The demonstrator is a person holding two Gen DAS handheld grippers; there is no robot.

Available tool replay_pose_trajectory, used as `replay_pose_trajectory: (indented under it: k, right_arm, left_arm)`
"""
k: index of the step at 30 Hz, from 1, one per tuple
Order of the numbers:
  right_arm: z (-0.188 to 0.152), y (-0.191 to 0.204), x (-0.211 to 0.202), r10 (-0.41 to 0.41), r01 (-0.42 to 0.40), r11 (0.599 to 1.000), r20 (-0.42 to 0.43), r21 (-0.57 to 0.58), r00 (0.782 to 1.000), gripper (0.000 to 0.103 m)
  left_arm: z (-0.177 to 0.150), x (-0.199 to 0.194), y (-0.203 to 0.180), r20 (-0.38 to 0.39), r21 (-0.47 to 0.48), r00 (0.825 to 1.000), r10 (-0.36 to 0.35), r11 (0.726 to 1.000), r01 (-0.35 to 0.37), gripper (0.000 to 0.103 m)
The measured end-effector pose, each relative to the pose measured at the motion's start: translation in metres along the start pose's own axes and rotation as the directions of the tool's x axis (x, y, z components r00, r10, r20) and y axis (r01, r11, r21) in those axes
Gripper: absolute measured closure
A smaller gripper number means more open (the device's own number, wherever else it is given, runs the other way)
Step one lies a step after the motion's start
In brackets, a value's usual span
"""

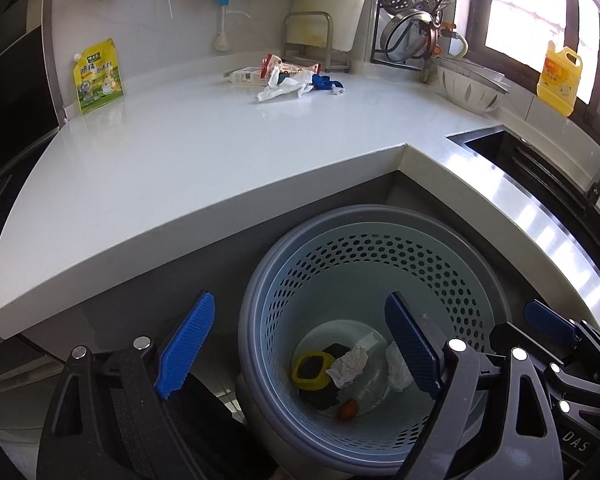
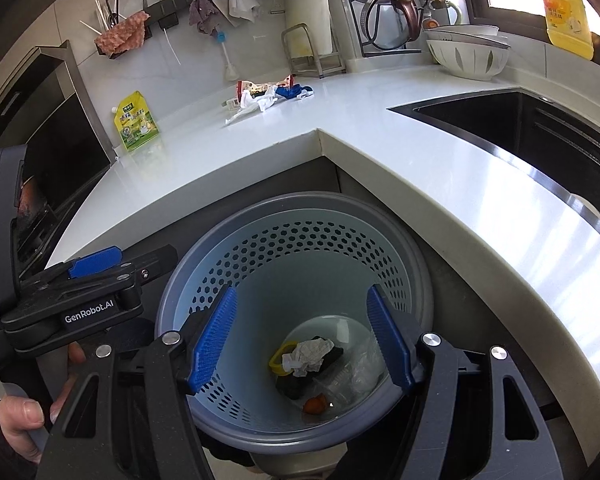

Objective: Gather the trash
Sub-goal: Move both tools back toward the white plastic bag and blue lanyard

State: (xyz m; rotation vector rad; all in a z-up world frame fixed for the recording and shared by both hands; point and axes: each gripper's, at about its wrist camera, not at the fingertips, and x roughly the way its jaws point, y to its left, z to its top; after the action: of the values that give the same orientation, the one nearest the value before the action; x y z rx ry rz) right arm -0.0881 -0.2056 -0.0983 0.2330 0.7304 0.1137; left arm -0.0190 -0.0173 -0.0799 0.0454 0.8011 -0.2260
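A round grey-blue perforated bin (image 1: 452,264) (image 2: 260,248) stands on the floor in the counter's inner corner. It holds crumpled paper (image 1: 350,364) (image 2: 310,354), a yellow-rimmed lid (image 1: 312,370), clear plastic and a small orange piece (image 2: 315,404). My left gripper (image 1: 300,354) is open and empty over the bin's left rim. My right gripper (image 2: 302,344) is open and empty above the bin's mouth. A trash pile lies far back on the counter: white tissue (image 1: 284,88) (image 2: 260,102), a snack wrapper (image 1: 296,67) (image 2: 260,86), a blue item (image 1: 324,81) (image 2: 290,91).
White L-shaped countertop (image 1: 180,152) (image 2: 380,128). A yellow-green refill pouch (image 1: 98,76) (image 2: 136,122) stands at back left. A sink (image 1: 540,160) (image 2: 520,128), white bowls (image 1: 470,88) (image 2: 468,54), a yellow detergent bottle (image 1: 560,80) (image 2: 566,16) and a dish rack (image 1: 416,20) are at right.
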Motion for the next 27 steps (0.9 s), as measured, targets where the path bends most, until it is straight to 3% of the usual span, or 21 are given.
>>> replay_pose_trajectory:
  k: [15, 27]
  right_arm:
    - [0.017, -0.009, 0.011, 0.035, -0.035, 0.999, 0.008, 0.029, 0.999, 0.038]
    - [0.116, -0.007, 0.017, 0.072, -0.071, 0.997, 0.072, -0.009, 0.995, 0.038]
  left_arm:
    - [0.016, 0.002, 0.021, 0.015, -0.022, 1.000, 0.011, 1.000, -0.010, 0.015]
    - [0.104, 0.003, 0.036, 0.092, -0.072, 0.995, 0.043, 0.997, -0.037, 0.013]
